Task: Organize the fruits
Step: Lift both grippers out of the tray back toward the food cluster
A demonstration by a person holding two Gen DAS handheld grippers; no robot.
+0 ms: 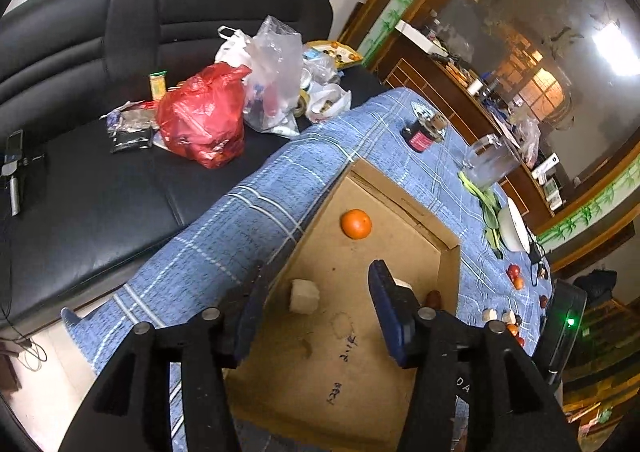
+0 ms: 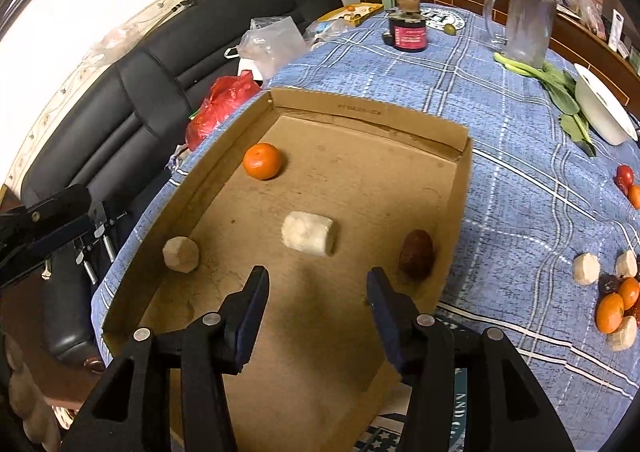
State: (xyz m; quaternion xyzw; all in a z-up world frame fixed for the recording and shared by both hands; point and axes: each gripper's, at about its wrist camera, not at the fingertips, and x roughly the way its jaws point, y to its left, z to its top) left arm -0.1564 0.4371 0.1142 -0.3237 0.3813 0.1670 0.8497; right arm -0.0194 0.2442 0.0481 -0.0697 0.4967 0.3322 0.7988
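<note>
A shallow cardboard box (image 2: 460,187) lies on the blue checked tablecloth. In it are an orange (image 2: 262,160), a pale cylindrical piece (image 2: 307,233), a smaller pale chunk (image 2: 181,254) and a dark red fruit (image 2: 416,253). My right gripper (image 2: 318,292) is open and empty above the box, just short of the cylinder. My left gripper (image 1: 316,292) is open and empty over the box (image 1: 450,264) too; the orange (image 1: 356,223) and the pale chunk (image 1: 304,296) show there. My left gripper also shows at the left edge of the right wrist view (image 2: 48,211).
Loose fruits (image 2: 616,300) lie on the cloth at the right: oranges, pale pieces, red ones (image 2: 625,177). A white bowl (image 2: 604,107), greens (image 2: 560,87), a glass mug (image 2: 524,27) and a dark bottle (image 2: 408,27) stand farther back. A black sofa with plastic bags (image 1: 204,123) is left of the table.
</note>
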